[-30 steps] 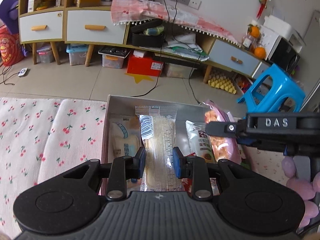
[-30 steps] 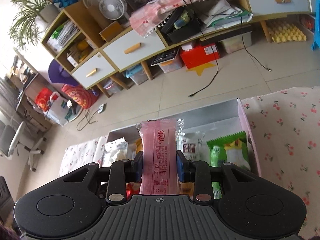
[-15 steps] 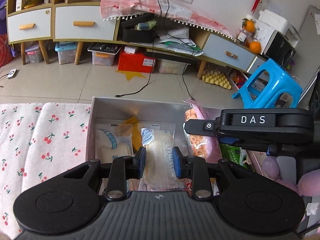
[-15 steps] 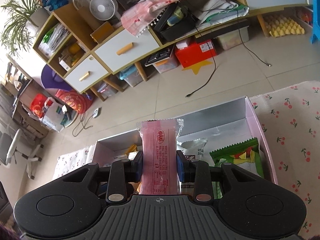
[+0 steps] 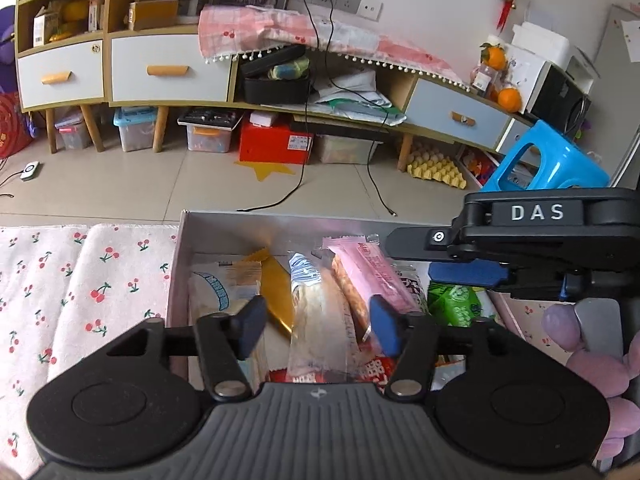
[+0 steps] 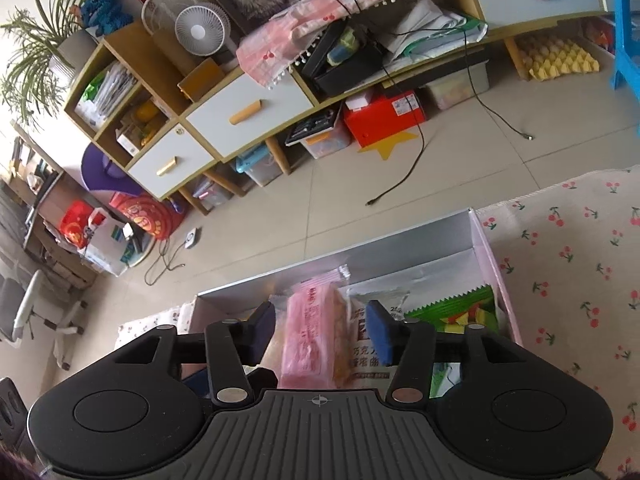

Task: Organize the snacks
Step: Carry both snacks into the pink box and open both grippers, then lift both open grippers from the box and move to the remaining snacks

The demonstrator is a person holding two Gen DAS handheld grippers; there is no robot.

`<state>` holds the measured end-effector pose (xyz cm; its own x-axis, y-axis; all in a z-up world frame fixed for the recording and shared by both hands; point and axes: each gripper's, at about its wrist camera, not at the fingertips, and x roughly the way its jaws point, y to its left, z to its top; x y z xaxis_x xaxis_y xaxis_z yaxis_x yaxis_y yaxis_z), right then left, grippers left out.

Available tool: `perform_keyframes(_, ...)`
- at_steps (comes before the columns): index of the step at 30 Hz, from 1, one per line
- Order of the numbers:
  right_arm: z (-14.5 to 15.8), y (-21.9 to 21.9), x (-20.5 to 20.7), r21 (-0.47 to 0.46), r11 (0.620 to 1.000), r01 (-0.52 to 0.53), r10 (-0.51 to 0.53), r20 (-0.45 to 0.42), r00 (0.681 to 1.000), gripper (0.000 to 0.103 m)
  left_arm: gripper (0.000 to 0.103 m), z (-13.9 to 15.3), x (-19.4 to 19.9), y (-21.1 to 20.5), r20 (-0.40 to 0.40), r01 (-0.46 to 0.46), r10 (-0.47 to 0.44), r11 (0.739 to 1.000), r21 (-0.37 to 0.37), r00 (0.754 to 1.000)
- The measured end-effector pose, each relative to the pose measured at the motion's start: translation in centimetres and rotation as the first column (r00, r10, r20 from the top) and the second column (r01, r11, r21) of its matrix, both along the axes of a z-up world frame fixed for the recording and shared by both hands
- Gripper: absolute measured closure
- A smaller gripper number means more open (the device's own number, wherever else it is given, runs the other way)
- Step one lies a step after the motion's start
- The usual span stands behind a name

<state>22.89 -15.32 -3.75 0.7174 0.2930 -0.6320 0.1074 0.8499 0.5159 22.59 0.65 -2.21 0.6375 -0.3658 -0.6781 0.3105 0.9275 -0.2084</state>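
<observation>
Both grippers hover over the box [image 5: 280, 236] with fingers spread, gripping nothing. The pink snack packet [image 6: 308, 336] lies in the box among other packets, directly between the right gripper [image 6: 320, 330] fingers, long axis pointing away; the left gripper [image 5: 316, 322] brackets the clear packet [image 5: 316, 320] beside it.

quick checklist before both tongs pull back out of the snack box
1. Left tongs open: ok, pads apart.
2. Right tongs open: ok, pads apart.
3. Pink packet released: ok, lying in the box clear of both pads.
4. Clear packet released: ok, resting among the other snacks.
5. Green packet inside the box: ok, by the right wall.
6. Tongs clear of each other: cannot tell, the right one sits close above the box in the left view.
</observation>
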Motion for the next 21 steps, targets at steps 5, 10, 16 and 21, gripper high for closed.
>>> perform_keyframes(5,1.3,-0.3,-1.5,-0.01,1.0,0.005,-0.005,0.001,1.0,0.044,0.038,0.8,-1.1,-0.3,-0.002,0.013,-0.013,0.999,0.043,1.0)
perform_keyframes(10,2.7,-0.2,-3.5,-0.029,1.0,-0.002,0.002,0.001,1.0,0.041,0.028,1.6,-2.6,-0.4,-0.011,0.008,-0.007,0.998,0.058,1.0)
perform_keyframes(16,3.9,-0.4,-6.4,-0.054,0.998,-0.024,0.023,-0.002,1.0,0.029,0.014,2.6,-4.8,-0.4,-0.009,-0.005,0.006,0.996,0.093,1.0)
perform_keyframes(21,4.5,-0.6,-9.1,-0.069,0.997,-0.016,0.016,-0.007,1.0,0.019,0.003,3.3,-6.7,-0.3,0.002,-0.023,0.023,0.994,0.105,1.0)
